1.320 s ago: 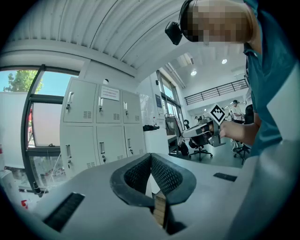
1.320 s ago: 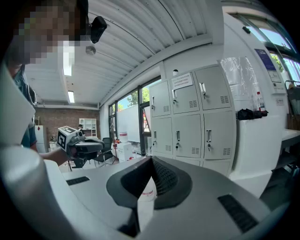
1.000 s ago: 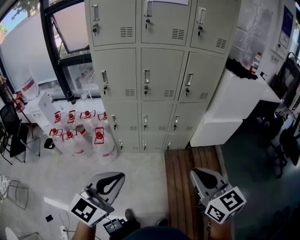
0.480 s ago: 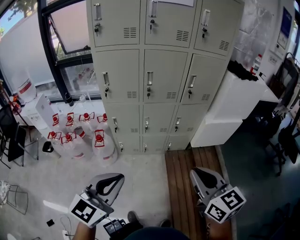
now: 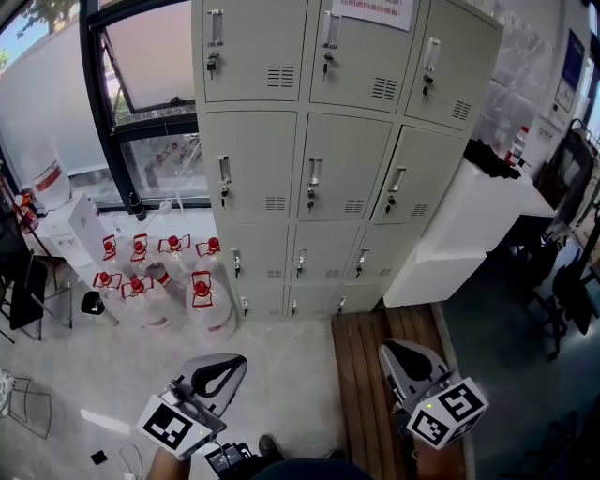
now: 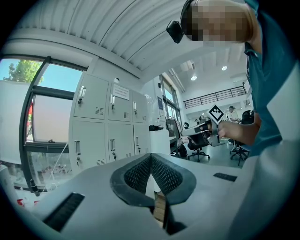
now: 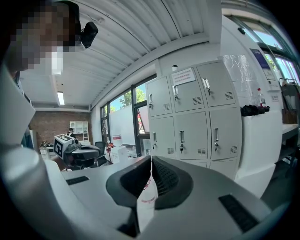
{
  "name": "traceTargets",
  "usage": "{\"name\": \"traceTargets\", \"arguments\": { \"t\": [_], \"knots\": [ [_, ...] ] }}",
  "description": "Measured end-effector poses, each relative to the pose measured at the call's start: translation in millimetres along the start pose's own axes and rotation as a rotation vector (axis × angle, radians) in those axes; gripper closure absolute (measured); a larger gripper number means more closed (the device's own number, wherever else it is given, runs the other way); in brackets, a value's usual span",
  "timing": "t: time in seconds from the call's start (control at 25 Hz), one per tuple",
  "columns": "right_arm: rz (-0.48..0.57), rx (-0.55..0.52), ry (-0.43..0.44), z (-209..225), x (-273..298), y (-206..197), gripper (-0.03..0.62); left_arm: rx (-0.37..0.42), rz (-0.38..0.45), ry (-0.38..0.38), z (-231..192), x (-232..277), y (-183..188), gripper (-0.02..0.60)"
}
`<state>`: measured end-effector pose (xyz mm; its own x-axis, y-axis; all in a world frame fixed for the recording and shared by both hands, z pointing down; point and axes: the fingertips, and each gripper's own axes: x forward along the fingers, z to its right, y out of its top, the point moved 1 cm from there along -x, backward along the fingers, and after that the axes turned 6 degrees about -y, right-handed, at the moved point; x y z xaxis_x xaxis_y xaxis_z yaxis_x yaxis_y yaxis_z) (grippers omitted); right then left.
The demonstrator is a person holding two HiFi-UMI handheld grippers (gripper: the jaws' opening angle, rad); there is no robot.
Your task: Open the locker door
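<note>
Ahead, locker bank (image 5: 319, 178) all shut; floor (image 5: 281, 347) between; left hand-held gripper (image 5: 218, 367), right hand-held gripper (image 5: 405, 358) clenched, empty, well short.

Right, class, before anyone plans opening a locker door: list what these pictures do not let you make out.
1. Notice on the top middle door: cut off by the head view's top edge, too small to read in both gripper views.
2. Locks: too small in every view to tell locked from unlocked.
3. Dark thing on the white cabinet: too small and dark in the head view to identify.
</note>
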<state>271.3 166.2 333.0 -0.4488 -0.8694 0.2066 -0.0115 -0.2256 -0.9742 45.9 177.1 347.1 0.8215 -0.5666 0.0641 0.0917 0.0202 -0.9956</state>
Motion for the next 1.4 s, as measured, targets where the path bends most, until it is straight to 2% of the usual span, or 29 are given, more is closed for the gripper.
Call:
{"name": "traceTargets", "arguments": {
  "t": [0.4,0.6,0.96,1.4],
  "knots": [
    [0.033,-0.017,-0.031,-38.1,39.5,19.4,0.557,0.016,0.024,-0.043,-47.3,-26.8,-0.4,0.565],
    [0.023,-0.022,-0.012,-53.1,56.8,22.8,0.557,-0.003,0.034,-0.042,-62.6,-35.5,-8.8,0.565],
    [0.005,-0.032,0.078,-52.4,108.4,26.7,0.557,-0.016,0.016,0.035,-91.4,-35.8,-20.3,0.565],
    [-0.012,-0.028,0.219,-22.4,178.6,38.8,0.557,-0.039,-0.041,0.177,-125.6,-14.4,-22.9,0.565]
  ]
}}
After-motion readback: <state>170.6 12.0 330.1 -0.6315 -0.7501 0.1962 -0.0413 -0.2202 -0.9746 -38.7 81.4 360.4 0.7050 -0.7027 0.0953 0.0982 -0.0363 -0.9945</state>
